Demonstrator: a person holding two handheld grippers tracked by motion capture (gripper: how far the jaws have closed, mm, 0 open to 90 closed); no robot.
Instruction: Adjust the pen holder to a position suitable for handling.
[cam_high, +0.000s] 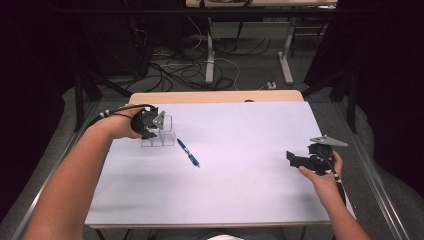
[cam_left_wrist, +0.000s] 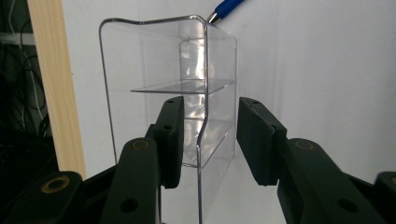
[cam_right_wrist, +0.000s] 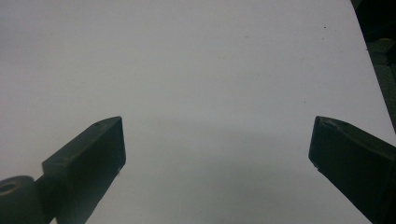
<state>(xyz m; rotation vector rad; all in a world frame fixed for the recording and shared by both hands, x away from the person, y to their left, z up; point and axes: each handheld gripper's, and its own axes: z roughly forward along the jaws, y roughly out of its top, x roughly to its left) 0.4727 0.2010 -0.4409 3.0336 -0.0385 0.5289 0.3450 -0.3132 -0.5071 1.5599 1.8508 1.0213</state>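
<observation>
A: How did the jaws of the left gripper (cam_left_wrist: 208, 135) stand?

B: They were parted, with the near wall of the clear plastic holder (cam_left_wrist: 187, 88) standing between them. The left jaw sat close against one face of that wall. The right jaw stood off it with a gap showing, so the pads did not pinch it. I would call them released around the wall, not clamped.

A: And the right gripper (cam_right_wrist: 217, 149)?

B: Its jaws were spread wide over bare white surface, with nothing between them.

A: Where was the holder?

B: In the high view it stood upright on the counter (cam_high: 240, 190) toward the far left, near the wooden strip along the far edge. The left gripper (cam_high: 148, 127) was right at it, coming in from the holder's left side. From the left gripper view it was a see-through box with rounded top corners and a clear inner divider.

A: Anything beside it?

B: A blue pen (cam_high: 188, 152) lay flat on the counter just to the right of the holder, apart from it, angled toward the near side. Its tip end (cam_left_wrist: 224, 9) peeked past the holder's top in the left gripper view.

A: And the other hand?

B: The right gripper (cam_high: 295, 159) was held low at the right edge of the counter, well apart from holder and pen, pointing left.
</observation>
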